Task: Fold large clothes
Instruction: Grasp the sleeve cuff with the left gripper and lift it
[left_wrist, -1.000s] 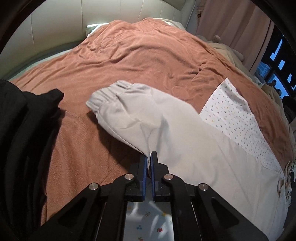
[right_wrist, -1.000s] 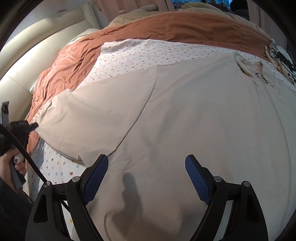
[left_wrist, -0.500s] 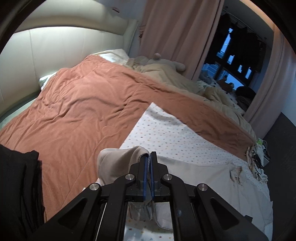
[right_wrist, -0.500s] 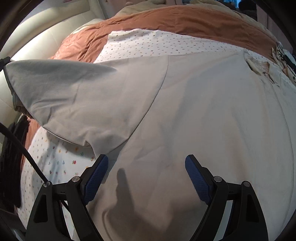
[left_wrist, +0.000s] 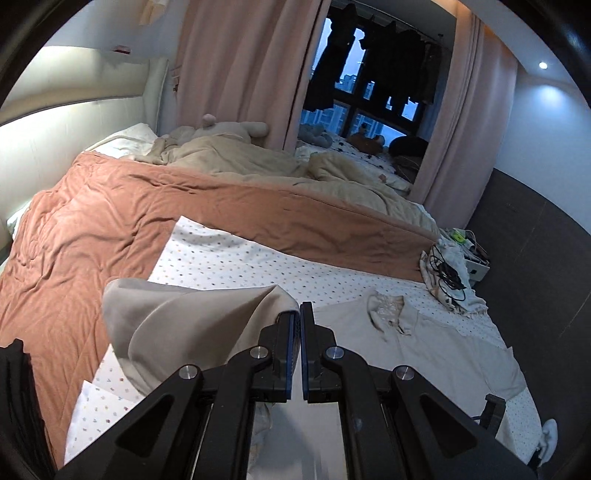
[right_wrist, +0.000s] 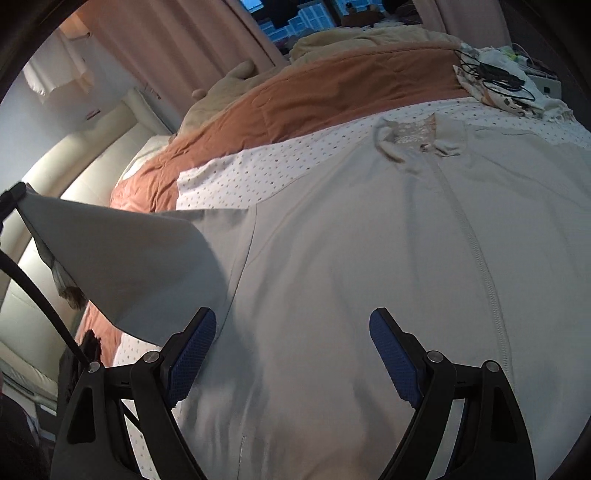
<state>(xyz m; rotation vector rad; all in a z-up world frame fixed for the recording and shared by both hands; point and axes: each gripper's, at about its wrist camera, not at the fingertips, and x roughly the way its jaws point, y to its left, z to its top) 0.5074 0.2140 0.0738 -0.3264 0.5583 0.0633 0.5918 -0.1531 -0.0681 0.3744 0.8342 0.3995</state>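
A large beige zip jacket (right_wrist: 369, 240) lies flat on a dotted sheet on the bed, its collar (right_wrist: 406, 140) at the far end. My left gripper (left_wrist: 297, 321) is shut on the jacket's sleeve (left_wrist: 184, 325), which hangs lifted in the air and drapes to the left of the fingers. In the right wrist view the raised sleeve (right_wrist: 129, 258) stretches up to the left, above the bed. My right gripper (right_wrist: 291, 347) hovers open just over the jacket's lower body, left of the zip (right_wrist: 476, 258), with nothing between its fingers.
A rust-brown blanket (left_wrist: 110, 229) covers the bed's left and far side, with a beige duvet (left_wrist: 240, 158) beyond it. The dotted sheet (left_wrist: 240, 258) lies under the jacket. Cables and cloth (left_wrist: 447, 273) are piled at the far right corner. Dark clothing (left_wrist: 14, 398) sits at the left edge.
The left gripper has risen with the sleeve, lifting it off the bed and swinging it toward the jacket's body. The right gripper has shifted and rolled over the jacket, still open.
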